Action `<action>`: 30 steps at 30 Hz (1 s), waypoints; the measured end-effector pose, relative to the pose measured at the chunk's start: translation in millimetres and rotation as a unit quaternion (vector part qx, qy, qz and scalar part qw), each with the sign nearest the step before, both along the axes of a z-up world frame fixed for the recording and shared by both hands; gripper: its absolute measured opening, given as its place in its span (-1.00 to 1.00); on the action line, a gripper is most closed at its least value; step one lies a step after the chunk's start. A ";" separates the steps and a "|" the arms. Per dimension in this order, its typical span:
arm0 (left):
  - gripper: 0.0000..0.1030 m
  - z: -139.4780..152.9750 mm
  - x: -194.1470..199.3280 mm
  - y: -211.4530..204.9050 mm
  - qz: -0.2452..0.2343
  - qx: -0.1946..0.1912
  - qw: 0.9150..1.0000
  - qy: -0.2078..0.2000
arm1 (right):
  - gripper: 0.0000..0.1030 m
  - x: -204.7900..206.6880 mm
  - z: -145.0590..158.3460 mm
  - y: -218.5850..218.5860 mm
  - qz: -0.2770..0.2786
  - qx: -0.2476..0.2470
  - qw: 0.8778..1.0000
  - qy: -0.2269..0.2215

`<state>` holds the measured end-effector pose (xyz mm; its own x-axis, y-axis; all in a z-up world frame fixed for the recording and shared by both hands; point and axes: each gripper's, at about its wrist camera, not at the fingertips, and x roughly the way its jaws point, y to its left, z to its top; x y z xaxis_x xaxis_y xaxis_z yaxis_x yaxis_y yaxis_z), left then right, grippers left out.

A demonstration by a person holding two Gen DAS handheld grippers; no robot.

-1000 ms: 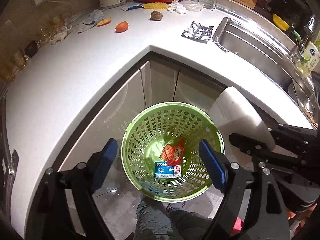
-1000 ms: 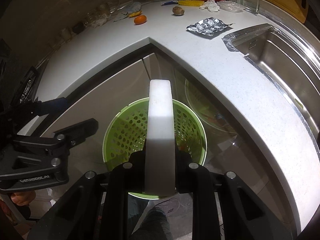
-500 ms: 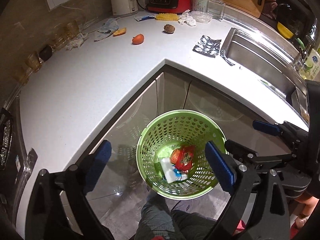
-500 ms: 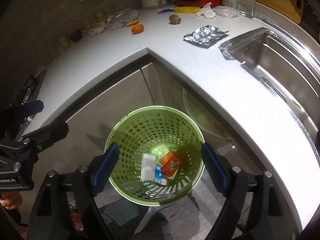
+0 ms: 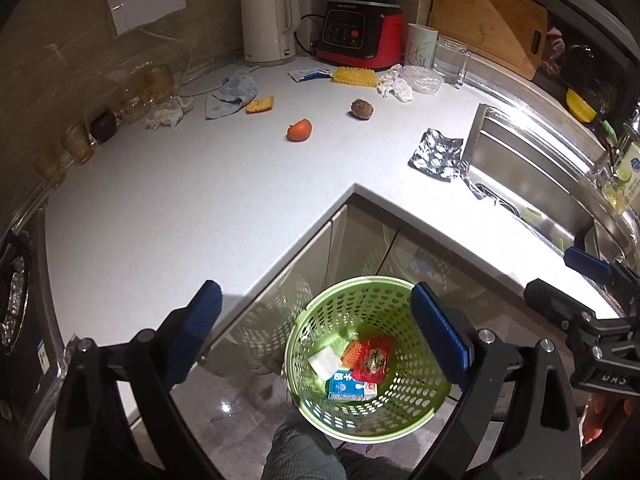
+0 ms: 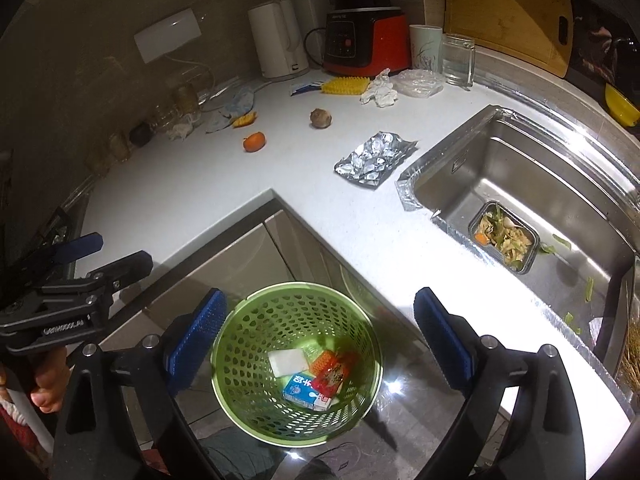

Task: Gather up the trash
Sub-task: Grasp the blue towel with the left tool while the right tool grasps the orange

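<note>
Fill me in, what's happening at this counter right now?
A person holding two grippers is clearing trash into the green basket on the floor. Both the left gripper and the right gripper are open and empty above it. Inside lie a white block, a milk carton and a red wrapper. Crumpled foil and tissue are on the countertop.

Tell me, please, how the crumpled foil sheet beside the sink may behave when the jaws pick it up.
The crumpled foil sheet looks thin and creased, so it probably weighs little and will likely deform further under pressure. It lies nearly flat on the counter, so catching an edge may be difficult; its raised wrinkles could help.
</note>
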<state>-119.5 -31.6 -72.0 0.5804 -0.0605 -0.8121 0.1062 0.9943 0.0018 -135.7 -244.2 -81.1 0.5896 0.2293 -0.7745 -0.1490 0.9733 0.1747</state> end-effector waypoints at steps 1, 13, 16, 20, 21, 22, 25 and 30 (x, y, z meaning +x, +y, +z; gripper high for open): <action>0.76 -0.5 11.1 0.4 -0.003 0.000 1.000 -0.003 | 0.83 4.7 0.8 -0.3 -0.006 0.000 1.000 -0.001; 0.69 -36.5 176.0 0.7 -0.050 0.003 0.999 0.004 | 0.83 100.5 0.5 0.0 -0.093 0.001 0.996 0.005; 0.68 -43.2 211.2 8.6 -0.049 -0.007 0.999 0.010 | 0.83 131.6 -1.1 9.5 -0.100 0.001 0.995 0.010; 0.68 -43.3 258.5 33.5 -0.031 -0.021 0.999 0.010 | 0.83 176.1 -0.8 34.9 -0.084 -0.006 0.996 0.009; 0.68 -42.8 269.3 41.1 -0.026 -0.022 0.999 0.009 | 0.83 187.3 -0.7 42.3 -0.077 -0.006 0.997 0.008; 0.68 -42.7 282.3 49.2 -0.020 -0.020 1.000 0.009 | 0.83 197.8 -1.7 50.6 -0.071 -0.006 0.997 0.008; 0.68 -43.0 317.3 72.8 -0.002 -0.015 1.000 0.004 | 0.83 227.9 -6.2 78.7 -0.046 -0.006 0.999 0.008; 0.68 -53.1 367.9 96.0 0.009 -0.011 1.000 0.012 | 0.83 265.5 -22.8 127.1 -0.003 -0.015 1.000 0.015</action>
<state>248.4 64.4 -125.1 0.5618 -0.0682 -0.8245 0.0889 0.9958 -0.0218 129.8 -117.1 -103.9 0.5669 0.2013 -0.7988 -0.1372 0.9792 0.1494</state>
